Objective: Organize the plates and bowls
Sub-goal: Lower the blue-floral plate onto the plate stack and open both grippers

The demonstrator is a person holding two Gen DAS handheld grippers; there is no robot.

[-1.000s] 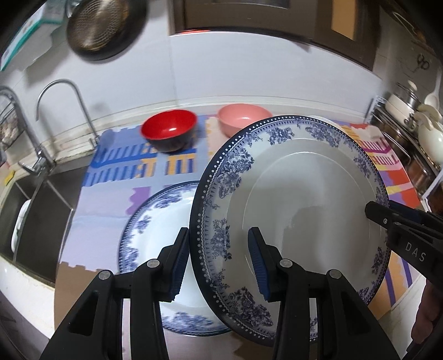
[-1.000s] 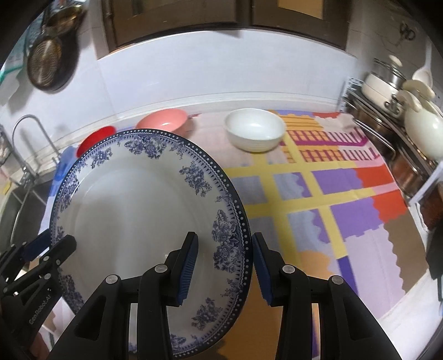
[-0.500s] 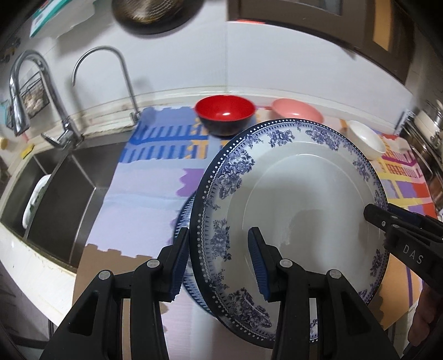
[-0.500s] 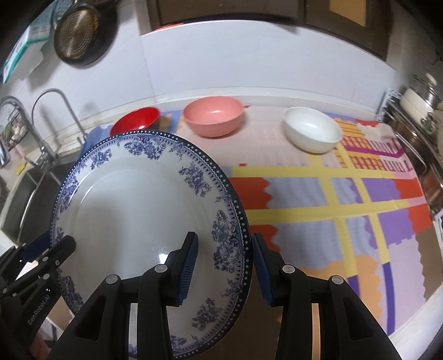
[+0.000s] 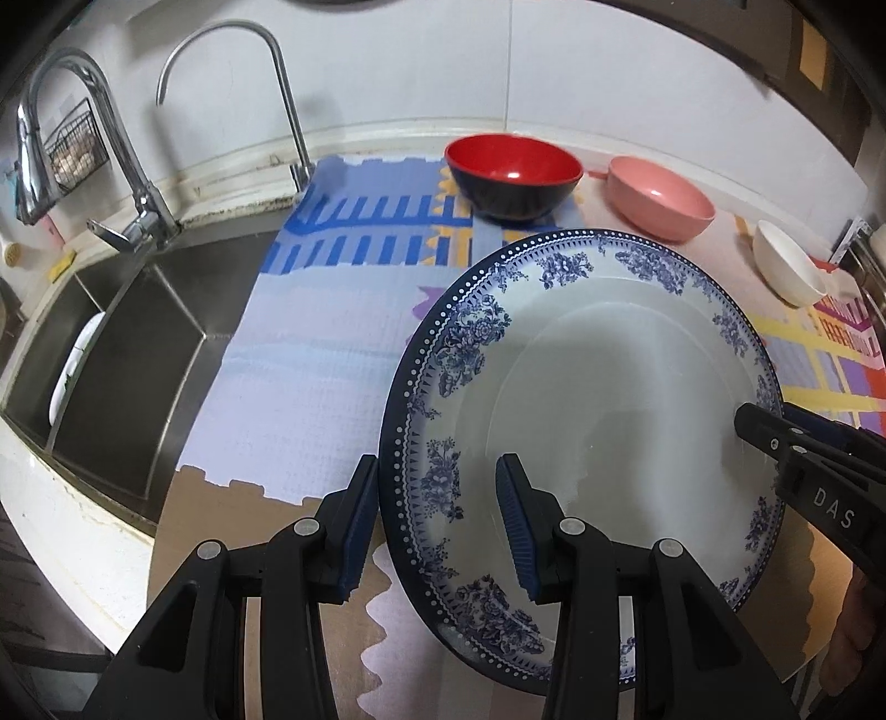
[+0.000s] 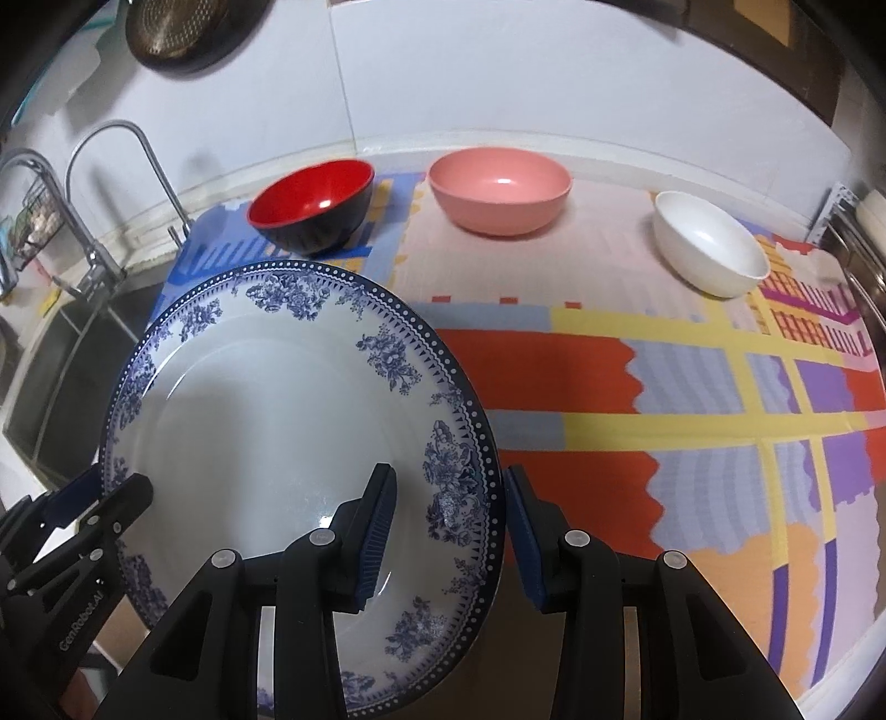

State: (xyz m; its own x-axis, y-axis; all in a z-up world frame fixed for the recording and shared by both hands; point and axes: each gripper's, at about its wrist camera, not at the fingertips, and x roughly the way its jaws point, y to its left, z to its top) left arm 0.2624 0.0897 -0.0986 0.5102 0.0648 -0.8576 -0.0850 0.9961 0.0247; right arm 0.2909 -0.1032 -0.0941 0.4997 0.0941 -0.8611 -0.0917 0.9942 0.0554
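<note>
The plate (image 5: pixel 609 387) looked glossy glazed ceramic, the red bowl (image 5: pixel 514 176) and pink bowl (image 5: pixel 659 204) shiny and smooth, the mat (image 6: pixel 637 399) ribbed and matt, the sink (image 5: pixel 127 354) brushed metal.

Home kitchen, steel sink (image 5: pixel 127 354) with faucets (image 5: pixel 232 83), hanging pan (image 6: pixel 183 27), bowls on counter mat (image 6: pixel 664 387)

One plate (image 5: pixel 609 387) sits at centre. Three bowls: red (image 6: pixel 313 202) at ten o'clock, pink (image 6: pixel 498 188) at twelve, white (image 6: pixel 711 243) at two. Two taps (image 5: pixel 232 72) at ten. Two grippers (image 5: pixel 437 520).
</note>
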